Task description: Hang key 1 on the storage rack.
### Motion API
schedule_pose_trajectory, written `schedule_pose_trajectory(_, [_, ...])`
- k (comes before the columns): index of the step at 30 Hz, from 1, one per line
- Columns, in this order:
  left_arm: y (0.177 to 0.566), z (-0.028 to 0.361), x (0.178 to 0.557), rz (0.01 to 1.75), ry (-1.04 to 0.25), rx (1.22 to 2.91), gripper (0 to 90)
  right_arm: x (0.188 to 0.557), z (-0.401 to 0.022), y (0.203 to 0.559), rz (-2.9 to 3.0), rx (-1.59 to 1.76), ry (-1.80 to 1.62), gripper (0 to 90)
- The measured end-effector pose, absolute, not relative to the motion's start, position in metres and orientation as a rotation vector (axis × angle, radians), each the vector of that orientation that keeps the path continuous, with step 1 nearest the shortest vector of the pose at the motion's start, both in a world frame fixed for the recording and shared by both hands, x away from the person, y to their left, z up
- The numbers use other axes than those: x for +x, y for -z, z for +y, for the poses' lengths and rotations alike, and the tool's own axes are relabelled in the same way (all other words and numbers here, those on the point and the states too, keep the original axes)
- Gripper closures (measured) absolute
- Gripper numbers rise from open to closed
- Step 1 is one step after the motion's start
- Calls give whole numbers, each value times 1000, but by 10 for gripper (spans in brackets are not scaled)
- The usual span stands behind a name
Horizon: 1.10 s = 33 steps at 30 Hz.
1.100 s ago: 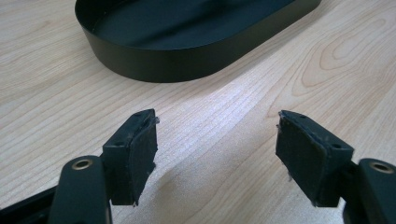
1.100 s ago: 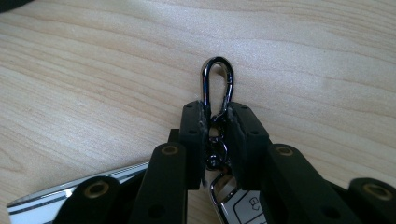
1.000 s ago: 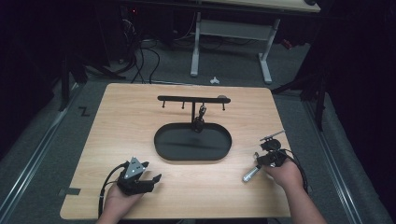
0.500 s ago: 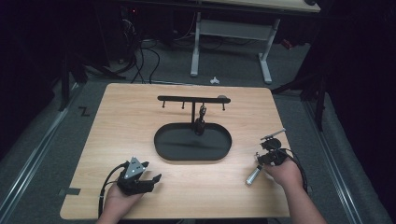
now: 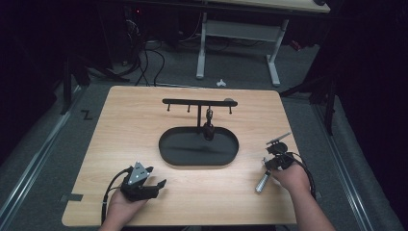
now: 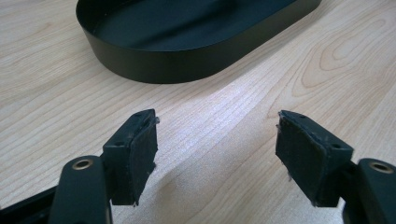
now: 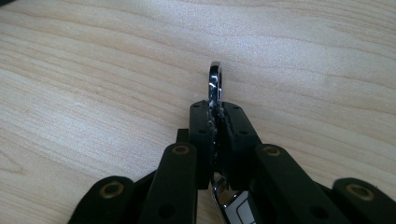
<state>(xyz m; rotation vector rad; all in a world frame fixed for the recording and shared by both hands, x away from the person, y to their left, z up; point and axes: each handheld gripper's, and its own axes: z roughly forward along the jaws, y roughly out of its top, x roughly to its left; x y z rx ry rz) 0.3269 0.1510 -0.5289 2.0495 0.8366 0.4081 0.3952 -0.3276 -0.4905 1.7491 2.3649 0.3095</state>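
The room around you is dark, with a light wooden table (image 5: pixel 144 120) lit in the middle and the legs of another desk (image 5: pixel 274 62) beyond it. On the table stands a black oval tray (image 5: pixel 169 153) with a post and a hook bar (image 5: pixel 192 102) rising from its far side; something small and dark hangs from the bar, too small to tell. Your left gripper (image 6: pixel 215 140) rests low near your edge, its jaws wide apart over bare wood, the tray wall just ahead of them. Your right gripper (image 7: pixel 215 116) has its jaws pressed together on a shiny metal tool (image 7: pixel 215 79), whose rounded chrome end pokes out past the tips; its silver handle (image 5: pixel 262 183) trails back beside your right hand (image 5: pixel 288 177).
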Motion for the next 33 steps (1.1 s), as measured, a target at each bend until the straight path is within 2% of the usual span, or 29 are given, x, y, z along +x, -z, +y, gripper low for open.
schedule_pose_trajectory(7, [529,151,327,840,-406,2051,299,392,-328,481,2382,1764,-329,844])
schedule_pose_trajectory(21, [529,151,327,834,-407,2052,299,379,-321,421,2421,1660,-364,845])
schedule_pose_trajectory(33, [529,150,326,837,-405,2045,299,376,-307,395,2451,1590,-364,845])
